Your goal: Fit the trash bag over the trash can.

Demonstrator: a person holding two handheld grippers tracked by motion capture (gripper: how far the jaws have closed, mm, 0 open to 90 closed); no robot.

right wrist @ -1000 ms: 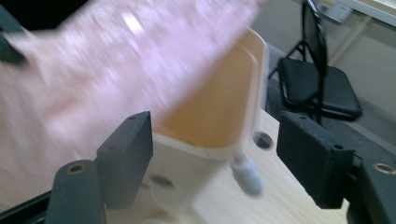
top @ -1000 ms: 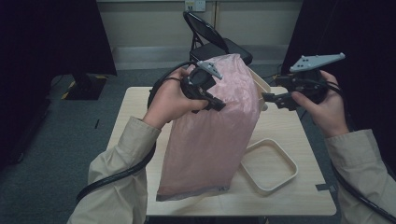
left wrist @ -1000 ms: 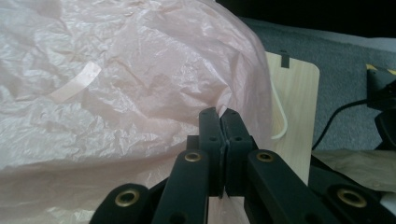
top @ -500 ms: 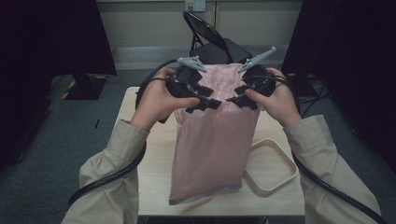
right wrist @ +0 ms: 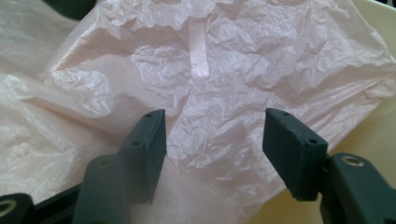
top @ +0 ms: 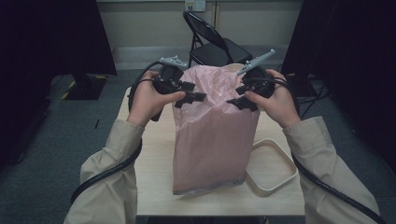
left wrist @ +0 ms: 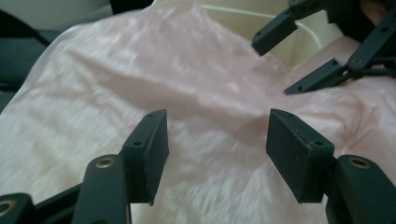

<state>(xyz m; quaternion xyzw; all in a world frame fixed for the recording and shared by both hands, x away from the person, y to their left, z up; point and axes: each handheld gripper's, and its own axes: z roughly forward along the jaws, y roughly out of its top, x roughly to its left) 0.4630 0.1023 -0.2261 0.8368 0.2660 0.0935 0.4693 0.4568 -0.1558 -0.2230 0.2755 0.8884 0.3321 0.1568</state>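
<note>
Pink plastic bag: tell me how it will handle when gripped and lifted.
The pink plastic bag looks thin and crinkled, so probably floppy and light. Its glossy film may slip between the pads. It will likely sag rather than hold shape.

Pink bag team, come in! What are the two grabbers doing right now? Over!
Left gripper open, right gripper open, both at the pink bag top. Bag lies on the table, overlapping the cream tray. Nothing blocking.

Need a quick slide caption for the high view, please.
Left gripper and right gripper, jaws open, over a pink plastic bag on the table beside a cream tray.
</note>
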